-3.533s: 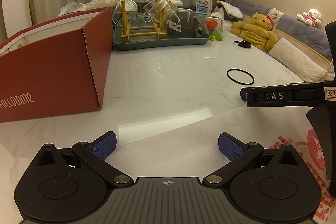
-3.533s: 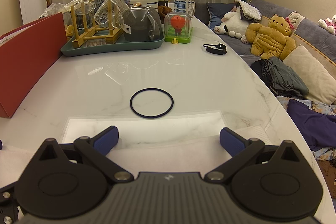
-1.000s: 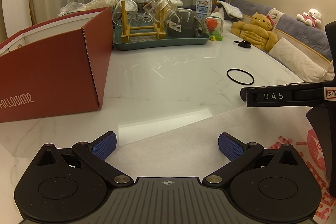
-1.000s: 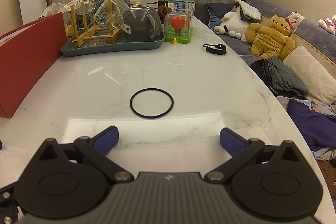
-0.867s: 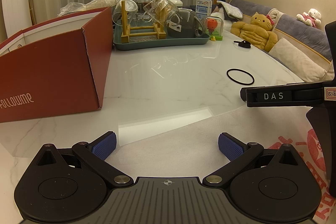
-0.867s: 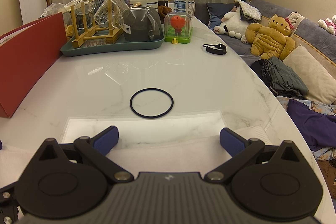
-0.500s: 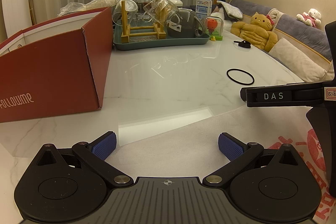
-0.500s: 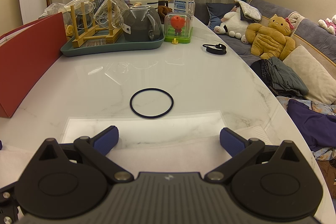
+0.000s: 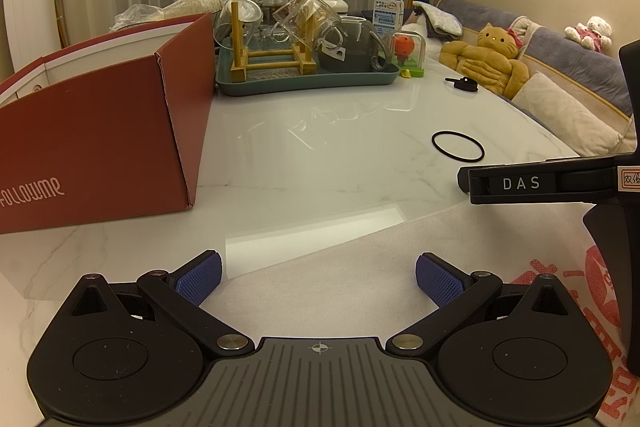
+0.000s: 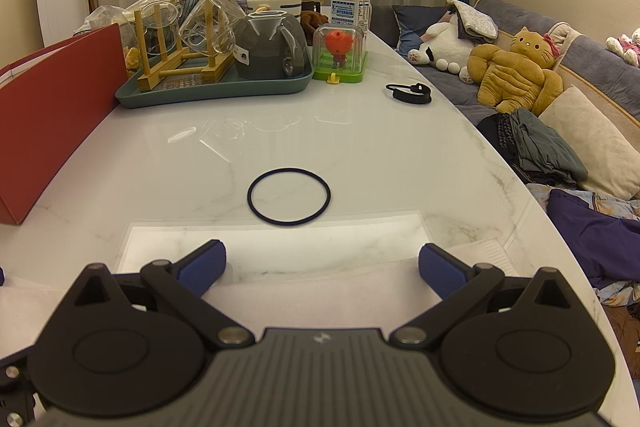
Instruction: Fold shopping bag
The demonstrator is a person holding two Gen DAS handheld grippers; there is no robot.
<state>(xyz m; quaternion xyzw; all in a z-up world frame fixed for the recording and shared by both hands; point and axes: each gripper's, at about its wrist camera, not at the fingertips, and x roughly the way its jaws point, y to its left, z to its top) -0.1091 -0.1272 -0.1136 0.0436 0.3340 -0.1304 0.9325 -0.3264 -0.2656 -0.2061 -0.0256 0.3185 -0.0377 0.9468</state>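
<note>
**Nothing has moved: both grippers wait over the flat bag**

The marble table carries the same spread as in the earlier frames; the red box stands at the left, the green tray of glassware at the far end, the black ring beyond the bag's far edge; none has shifted. The shopping bag, white with red print at its right side, lies flat on the near table under both tools; no fold shows in it. The left gripper is released, jaws spread wide, holding nothing; the right gripper likewise gapes empty. With no change across these seconds, I judge the folding not yet begun; the next move likely calls for pinching a bag edge.
</note>
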